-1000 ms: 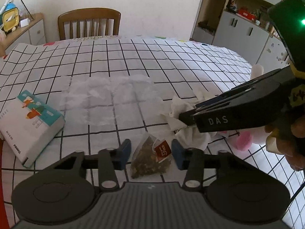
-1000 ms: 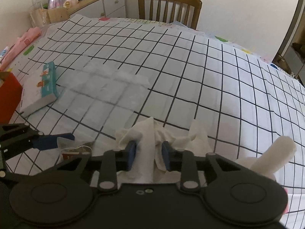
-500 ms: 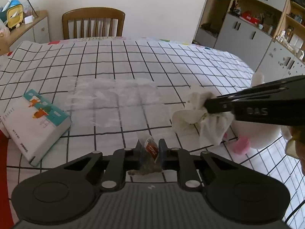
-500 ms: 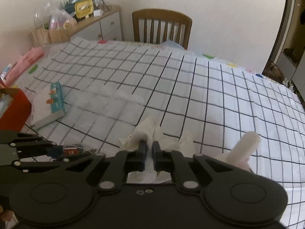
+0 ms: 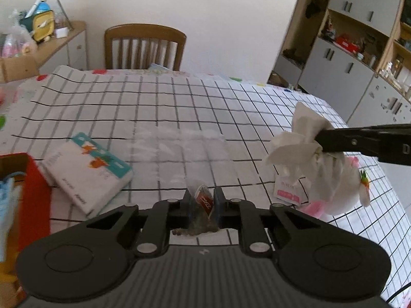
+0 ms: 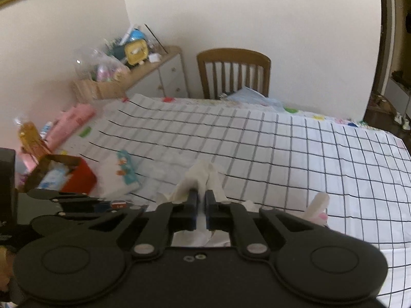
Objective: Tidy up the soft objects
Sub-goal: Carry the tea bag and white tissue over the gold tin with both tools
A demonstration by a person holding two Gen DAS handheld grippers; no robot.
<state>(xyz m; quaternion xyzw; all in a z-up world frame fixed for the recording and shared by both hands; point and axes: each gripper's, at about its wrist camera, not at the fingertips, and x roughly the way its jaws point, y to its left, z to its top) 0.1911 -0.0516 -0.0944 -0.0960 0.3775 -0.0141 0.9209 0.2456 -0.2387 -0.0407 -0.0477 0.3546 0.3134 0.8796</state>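
- Left gripper (image 5: 201, 202): jaws pinching a tea bag (image 5: 203, 206) with a red tag; bag hangs between the fingers, above the checked tablecloth (image 5: 179, 107).
- Right gripper (image 6: 201, 202): jaws pressed onto a crumpled white tissue (image 6: 203, 177), held clear of the cloth.
- Left of the left gripper: tissue pack (image 5: 87, 169); further left, red box (image 5: 33, 195).
- Beyond both: wooden chair (image 5: 145, 47).

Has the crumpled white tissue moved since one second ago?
Yes. The crumpled white tissue has gone up: it lay on the checked tablecloth, and now hangs above it in the right gripper.
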